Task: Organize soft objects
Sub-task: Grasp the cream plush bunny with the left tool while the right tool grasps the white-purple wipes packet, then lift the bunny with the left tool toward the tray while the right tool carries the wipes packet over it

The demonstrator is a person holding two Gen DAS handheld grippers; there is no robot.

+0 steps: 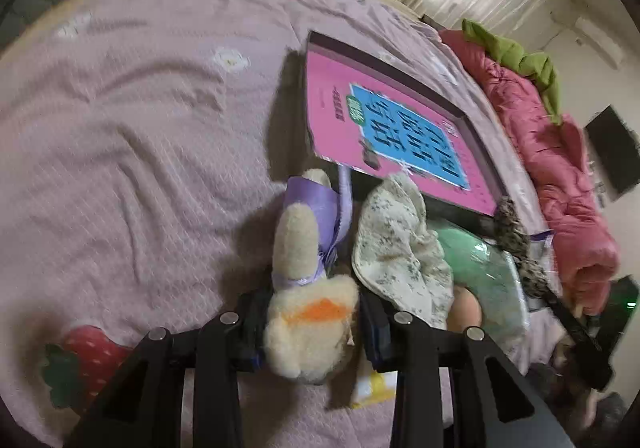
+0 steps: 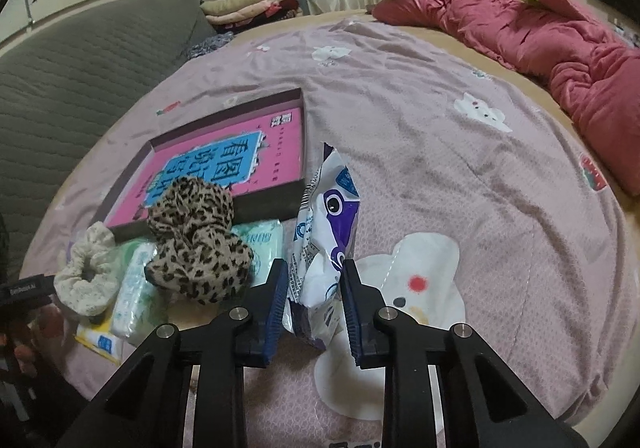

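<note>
Left wrist view: left hand-held gripper clamps the plush duck, long axis pointing ahead toward the box. Right hand-held gripper pinches the tissue pack (upright), box ahead-left on the bed.

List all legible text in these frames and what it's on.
"看图" on the blue panel of the pink book, top row; the larger characters below it are partly hidden by the leopard scrunchie, not readable.
Small vertical print on the book's pink cover: too small.
White-and-purple packet in the right gripper: barcode and fine print, blurred.
Green tissue pack: blurred.
Black strap label: too small.
</note>
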